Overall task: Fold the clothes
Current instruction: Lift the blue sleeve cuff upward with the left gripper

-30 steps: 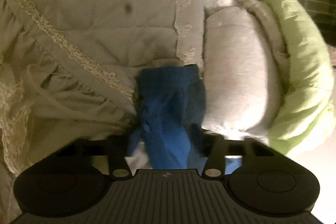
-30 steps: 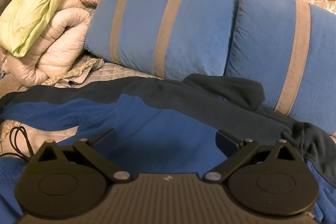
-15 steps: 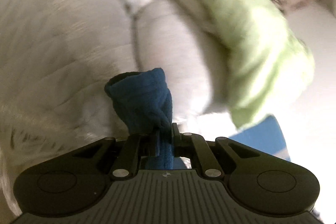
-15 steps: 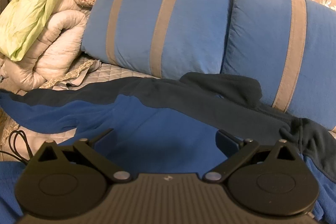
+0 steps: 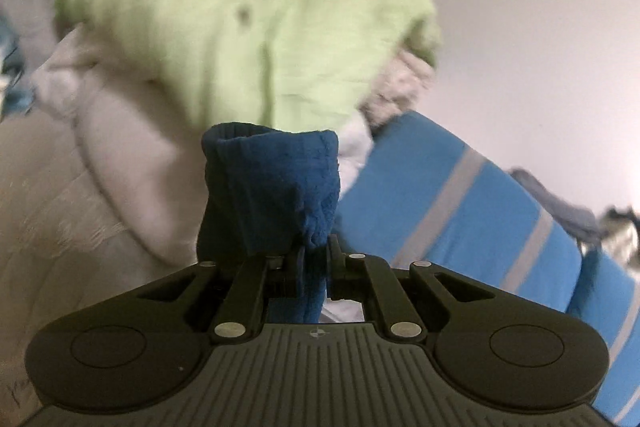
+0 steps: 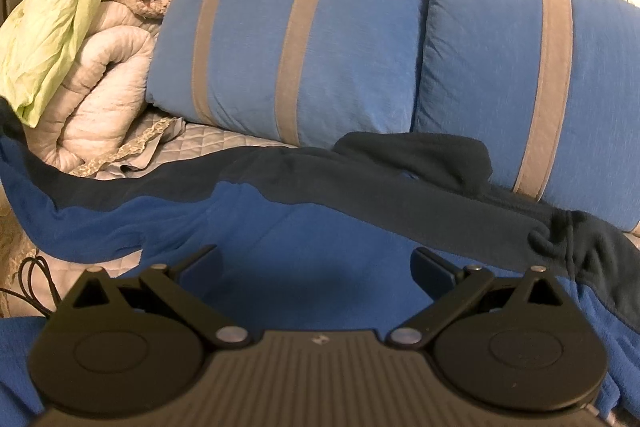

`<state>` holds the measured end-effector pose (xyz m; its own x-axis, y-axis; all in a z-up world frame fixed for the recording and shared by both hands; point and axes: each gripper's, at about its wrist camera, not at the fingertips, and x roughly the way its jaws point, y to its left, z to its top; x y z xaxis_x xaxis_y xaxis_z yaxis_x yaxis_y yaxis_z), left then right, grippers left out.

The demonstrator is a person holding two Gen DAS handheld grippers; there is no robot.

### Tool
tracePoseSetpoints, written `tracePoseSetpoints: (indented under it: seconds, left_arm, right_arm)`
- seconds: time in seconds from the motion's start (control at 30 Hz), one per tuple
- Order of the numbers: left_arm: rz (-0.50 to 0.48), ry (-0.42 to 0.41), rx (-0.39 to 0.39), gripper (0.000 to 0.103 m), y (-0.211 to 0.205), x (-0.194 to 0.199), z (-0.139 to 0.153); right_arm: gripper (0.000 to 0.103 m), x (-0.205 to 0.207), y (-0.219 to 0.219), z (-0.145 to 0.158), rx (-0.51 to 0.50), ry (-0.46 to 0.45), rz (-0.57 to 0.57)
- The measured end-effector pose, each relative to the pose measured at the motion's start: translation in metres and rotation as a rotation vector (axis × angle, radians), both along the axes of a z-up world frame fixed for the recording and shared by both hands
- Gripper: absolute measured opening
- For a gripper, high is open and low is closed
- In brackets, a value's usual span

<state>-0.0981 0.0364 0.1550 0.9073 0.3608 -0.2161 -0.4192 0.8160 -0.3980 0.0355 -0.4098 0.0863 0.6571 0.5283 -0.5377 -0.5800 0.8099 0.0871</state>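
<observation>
Here the blue fleece garment (image 6: 304,239), banded in dark navy along its far edge, lies spread across the quilted bed cover (image 6: 224,141) in front of two blue striped pillows (image 6: 304,51). The right gripper (image 6: 316,265) hovers just above its middle, jaws wide apart and holding nothing. The left gripper (image 5: 314,259) has its jaws clamped tight on the garment's cuff (image 5: 272,187), which stands up beyond them against a blurred green blanket (image 5: 248,27).
</observation>
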Motion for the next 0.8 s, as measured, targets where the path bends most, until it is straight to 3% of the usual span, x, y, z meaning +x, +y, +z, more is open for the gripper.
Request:
tracePoseSetpoints:
  seconds: [0.33,0.8]
  left_arm:
    - [-0.105,0.076,0.116,0.009,-0.039,0.037,0.026]
    - [-0.289,0.103,0.254,0.009,-0.104,0.101,0.065]
  right_arm:
    - [0.103,-0.001,0.004,-0.005,-0.032,0.012,0.021]
    - [0.103,-0.001,0.008,-0.009,-0.072,0.028,0.036]
